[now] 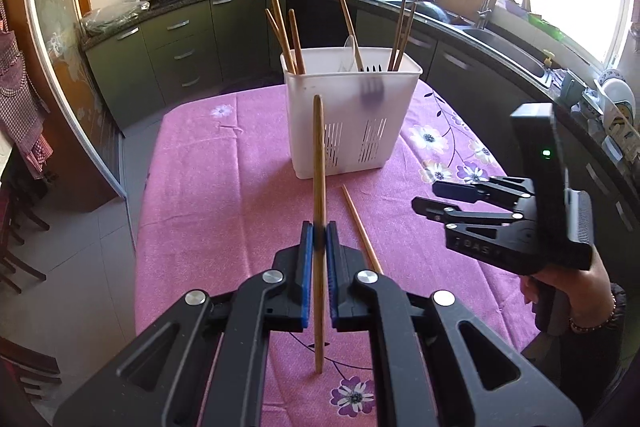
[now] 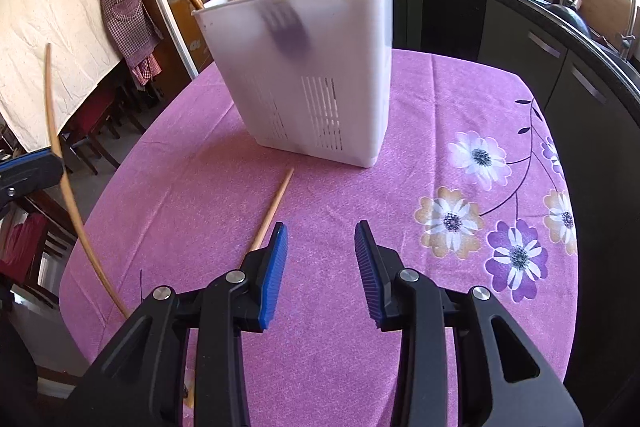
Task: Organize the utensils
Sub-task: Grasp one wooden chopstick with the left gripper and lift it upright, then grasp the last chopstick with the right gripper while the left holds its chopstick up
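left tool [image 1: 319, 235] clamped shut on a wooden chopstick [image 1: 319, 187], held near upright at centre frame, gripped around mid-length between the blue pads [image 1: 307, 259]. right tool [image 2: 321, 267] partly open, nothing between its pads, low centre of its own view over the pink flowered bench [image 2: 400, 195]. second chopstick [image 2: 272, 211] flat on the bench, just left of the right tool's left pad, pointing up toward the white caddy [image 2: 312, 67] at upper centre, where several chopsticks and a dark fork already stand.

likely light, stiff, thin and smooth, so prone to pivoting or slipping in a loose pinch; best taken near the middle, across the shaft, with a firm close. lying flat, hard to get under; needs pads down either side, touching the cloth.

left wrist view alone shows the right tool from the side, right of frame, plus a hand [image 1: 560, 287] behind it. right wrist view alone shows the held chopstick far left, bowed by the lens, and the caddy's slotted wall close up.
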Tool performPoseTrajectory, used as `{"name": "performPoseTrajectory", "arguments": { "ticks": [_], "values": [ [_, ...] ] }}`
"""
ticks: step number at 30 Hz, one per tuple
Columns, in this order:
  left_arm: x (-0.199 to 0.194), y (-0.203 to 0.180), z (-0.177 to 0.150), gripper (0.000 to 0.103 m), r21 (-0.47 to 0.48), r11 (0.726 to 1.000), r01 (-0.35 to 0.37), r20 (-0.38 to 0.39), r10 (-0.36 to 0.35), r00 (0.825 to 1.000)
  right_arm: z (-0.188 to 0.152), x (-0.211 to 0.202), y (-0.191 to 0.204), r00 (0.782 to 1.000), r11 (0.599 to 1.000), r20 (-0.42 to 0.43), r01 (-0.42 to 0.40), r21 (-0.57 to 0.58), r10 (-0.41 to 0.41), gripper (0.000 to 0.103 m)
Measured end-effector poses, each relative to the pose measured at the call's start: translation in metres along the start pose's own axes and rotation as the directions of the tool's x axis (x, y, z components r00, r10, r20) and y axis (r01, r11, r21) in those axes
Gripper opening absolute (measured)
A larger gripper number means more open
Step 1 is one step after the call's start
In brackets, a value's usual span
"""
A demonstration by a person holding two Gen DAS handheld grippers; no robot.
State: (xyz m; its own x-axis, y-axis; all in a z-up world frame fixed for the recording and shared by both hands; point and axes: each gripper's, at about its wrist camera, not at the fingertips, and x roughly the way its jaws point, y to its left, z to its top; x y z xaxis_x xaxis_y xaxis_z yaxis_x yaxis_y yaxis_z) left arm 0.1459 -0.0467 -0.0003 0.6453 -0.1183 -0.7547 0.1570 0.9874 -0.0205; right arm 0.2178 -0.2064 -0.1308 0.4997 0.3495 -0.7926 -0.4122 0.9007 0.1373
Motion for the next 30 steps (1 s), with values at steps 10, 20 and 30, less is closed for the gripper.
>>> {"name": "performPoseTrajectory", "arguments": {
  "ticks": [10,20,30],
  "values": [
    [-0.022,0.010,-0.015,0.006,-0.011,1.000,0.001,0.053,-0.001,0.999,0.011,0.064,0.041,0.989,0.997,-0.142,0.020,-0.071,-0.030,0.034],
    [-0.027,0.015,-0.020,0.006,-0.002,1.000,0.019,0.066,-0.018,0.998,0.016,0.082,0.052,0.981,0.994,-0.175,0.076,-0.082,-0.089,0.025],
    [-0.027,0.016,-0.021,0.006,-0.004,1.000,0.017,0.066,-0.016,0.998,0.020,0.083,0.058,0.984,0.995,-0.163,0.057,-0.087,-0.070,0.007]
  ]
}}
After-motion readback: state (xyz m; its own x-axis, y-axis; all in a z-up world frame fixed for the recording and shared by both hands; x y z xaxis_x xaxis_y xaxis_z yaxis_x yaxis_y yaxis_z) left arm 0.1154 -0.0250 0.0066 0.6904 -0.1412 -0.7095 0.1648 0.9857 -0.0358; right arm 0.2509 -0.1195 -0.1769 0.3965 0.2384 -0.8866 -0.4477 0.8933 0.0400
